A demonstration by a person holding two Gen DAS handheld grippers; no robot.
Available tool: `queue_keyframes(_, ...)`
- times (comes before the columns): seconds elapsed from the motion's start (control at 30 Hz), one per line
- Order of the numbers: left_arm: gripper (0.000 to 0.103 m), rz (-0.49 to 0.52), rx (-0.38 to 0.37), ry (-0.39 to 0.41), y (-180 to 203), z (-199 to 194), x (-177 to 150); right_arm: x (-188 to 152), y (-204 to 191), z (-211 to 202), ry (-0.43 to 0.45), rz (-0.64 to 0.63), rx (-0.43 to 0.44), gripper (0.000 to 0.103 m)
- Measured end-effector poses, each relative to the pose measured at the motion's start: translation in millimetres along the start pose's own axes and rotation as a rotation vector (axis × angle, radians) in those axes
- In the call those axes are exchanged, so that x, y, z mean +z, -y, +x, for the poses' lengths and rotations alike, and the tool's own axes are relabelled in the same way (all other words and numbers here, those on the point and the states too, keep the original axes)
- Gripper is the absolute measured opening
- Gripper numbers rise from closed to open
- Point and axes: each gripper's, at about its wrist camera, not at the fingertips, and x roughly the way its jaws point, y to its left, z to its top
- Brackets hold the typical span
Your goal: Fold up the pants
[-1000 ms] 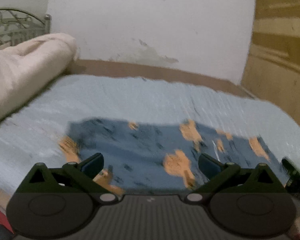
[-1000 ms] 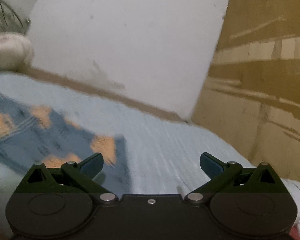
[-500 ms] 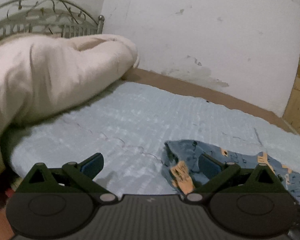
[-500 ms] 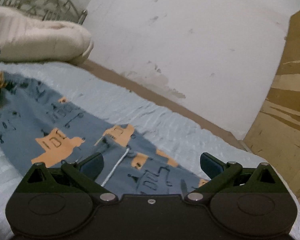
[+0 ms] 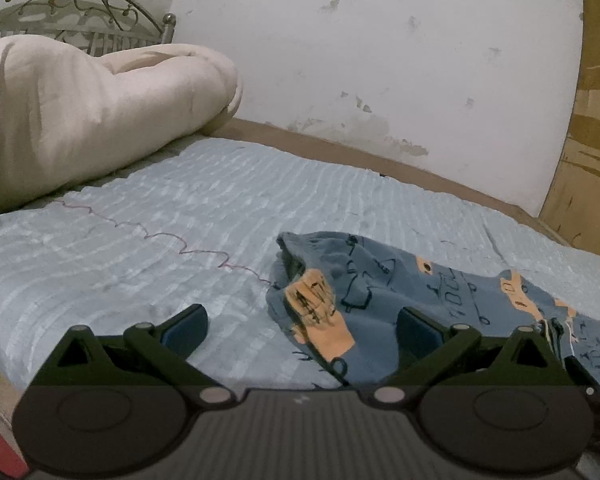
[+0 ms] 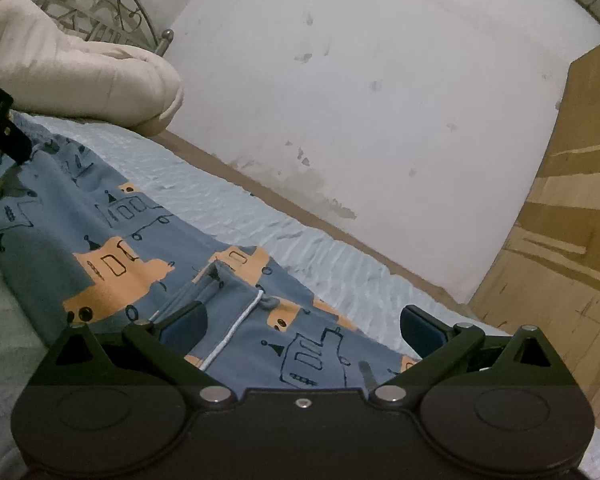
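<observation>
Your left gripper [image 5: 300,328] is spread wide, pants [image 5: 384,300] cuff between its fingers on the bedsheet [image 5: 180,220]. Your right gripper [image 6: 300,326] is also wide, with the pants [image 6: 148,248] drawstring [image 6: 236,324] between its fingers.

The pants [image 5: 400,280] run behind the left tool's [image 5: 300,328] body and past the right frame edge

Slate-blue pants [image 6: 148,256] printed with orange blocks and dark line-drawn vehicles, possibly trains or boats; white drawstring [image 6: 236,322] at lower centre. Pale blue ribbed bedspread [image 5: 148,216], a thin purplish zigzag thread across it. Cream duvet [image 5: 80,108] at upper left. White stained wall [image 5: 380,60]. Black tools, dark blue pads [image 5: 186,326].
</observation>
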Motion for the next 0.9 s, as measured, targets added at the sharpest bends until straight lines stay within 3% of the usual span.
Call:
queue_keyframes(0.4, 0.102, -0.013, -0.007, -0.016, -1, -1, 3, -1, -6, -2, 0.015, -0.02, -0.026, 0.102)
queue_keyframes(0.47, 0.102, -0.036, -0.032, -0.027, -2, -2, 6, -1, -7, -2, 0.015, -0.019, -0.027, 0.102)
queue_keyframes(0.6, 0.102, -0.142, -0.164, -0.032, -7, -4, 10, -1, -7, -2, 0.02, -0.02, -0.031, 0.102)
queue_keyframes(0.67, 0.101, -0.18, -0.159, -0.043, -11, 0, 9, -1, -7, -2, 0.022, -0.021, -0.033, 0.102)
queue_keyframes(0.9, 0.069, -0.246, -0.104, -0.039, -26, 4, 6, -2, -9, -3, 0.03, -0.022, -0.042, 0.102)
